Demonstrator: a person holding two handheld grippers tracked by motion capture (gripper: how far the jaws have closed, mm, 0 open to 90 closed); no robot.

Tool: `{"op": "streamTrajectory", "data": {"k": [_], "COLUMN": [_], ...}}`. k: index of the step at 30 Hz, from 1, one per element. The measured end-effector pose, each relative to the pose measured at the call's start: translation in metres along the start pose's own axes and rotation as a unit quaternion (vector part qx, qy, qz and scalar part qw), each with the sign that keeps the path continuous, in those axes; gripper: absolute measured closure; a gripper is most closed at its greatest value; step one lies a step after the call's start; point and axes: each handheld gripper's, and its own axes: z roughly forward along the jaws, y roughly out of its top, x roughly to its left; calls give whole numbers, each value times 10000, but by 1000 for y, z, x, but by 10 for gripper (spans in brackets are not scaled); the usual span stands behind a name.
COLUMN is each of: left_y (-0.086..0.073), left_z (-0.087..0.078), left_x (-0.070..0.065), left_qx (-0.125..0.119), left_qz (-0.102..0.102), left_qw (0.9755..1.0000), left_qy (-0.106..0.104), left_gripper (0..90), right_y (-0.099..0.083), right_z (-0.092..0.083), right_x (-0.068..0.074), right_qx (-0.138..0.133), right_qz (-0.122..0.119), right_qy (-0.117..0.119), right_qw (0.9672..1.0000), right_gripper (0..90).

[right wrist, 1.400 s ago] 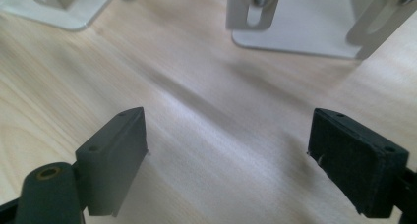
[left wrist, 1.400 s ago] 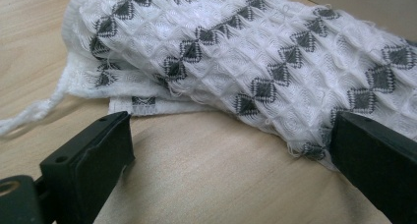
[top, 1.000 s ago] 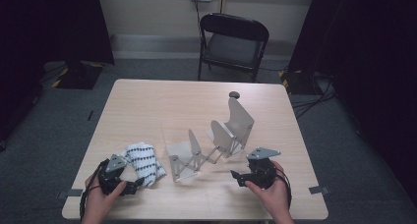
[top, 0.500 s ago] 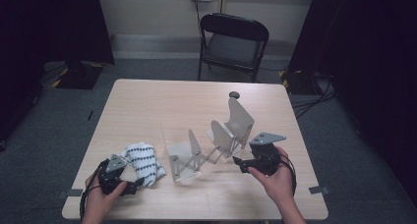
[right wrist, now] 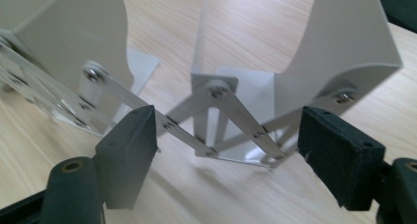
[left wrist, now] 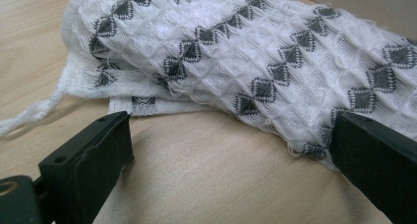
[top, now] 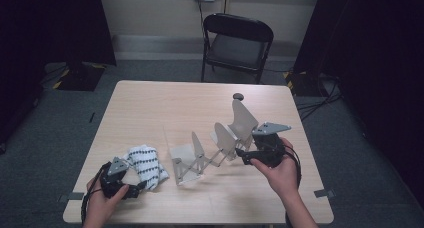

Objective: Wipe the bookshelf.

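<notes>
1. Grippers first, by the near edge of the light wooden tabletop (top: 150, 108): left gripper (top: 131, 189) low at the near left corner, jaws apart and empty, white waffle-weave cloth with dark diamond pattern (left wrist: 236, 62) lying folded just beyond the tips.
2. Right gripper (top: 241, 154) raised towards the near right, jaws wide apart, clamped on nothing, aimed at the grey metal accordion rack with upright plates and scissor links (right wrist: 221, 101).
3. Rack stretched from mid-table near the cloth out towards the right side, standing on the wood.
4. Likely risk: thin links and tilted plates offer little to bite on; closing off-centre could slip, fold the scissor arms or tip the whole rack. Cloth edge could snag or unfold if pinched shallowly.
5. Small dark round object (top: 238, 96) farther back, apart from the rack.
6. Beyond the far edge: black folding chair (top: 235, 43), grey carpet, dark curtains at both sides, pale wall with an outlet.
</notes>
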Motion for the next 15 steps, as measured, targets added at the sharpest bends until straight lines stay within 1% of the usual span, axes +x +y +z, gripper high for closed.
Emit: {"op": "streamTrajectory", "data": {"k": [1, 3, 4, 6, 8, 9, 10, 12, 15], "left_y": [0, 0, 0, 0, 0, 0, 0, 0, 0], "left_z": [0, 0, 0, 0, 0, 0, 0, 0, 0], "left_x": [0, 0, 0, 0, 0, 0, 0, 0, 0], "left_qx": [0, 2, 0, 0, 0, 1, 0, 3, 0], "left_qz": [0, -1, 0, 1, 0, 2, 0, -2, -1], "left_qw": [10000, 10000, 10000, 10000, 10000, 10000, 10000, 10000, 10000], "left_qy": [-1, 3, -1, 1, -2, 2, -1, -1, -1], "left_gripper": [24, 24, 23, 24, 24, 23, 24, 23, 24], "right_y": [1, 6, 8, 12, 17, 19, 22, 26, 30], "right_z": [1, 5, 6, 9, 12, 13, 15, 18, 23], "right_x": [1, 4, 5, 8, 11, 12, 13, 13, 13], "right_qx": [14, 71, 78, 38, 71, 45, 33, 14, 57], "right_qz": [-31, -182, -200, -142, -253, -313, -333, -267, -313], "right_qy": [-25, -91, -94, 12, -36, -67, -58, 10, -5], "right_qw": [10000, 9998, 9997, 9999, 9996, 9995, 9994, 9996, 9995], "right_gripper": [225, 225, 226, 230, 235, 248, 256, 262, 297]}}
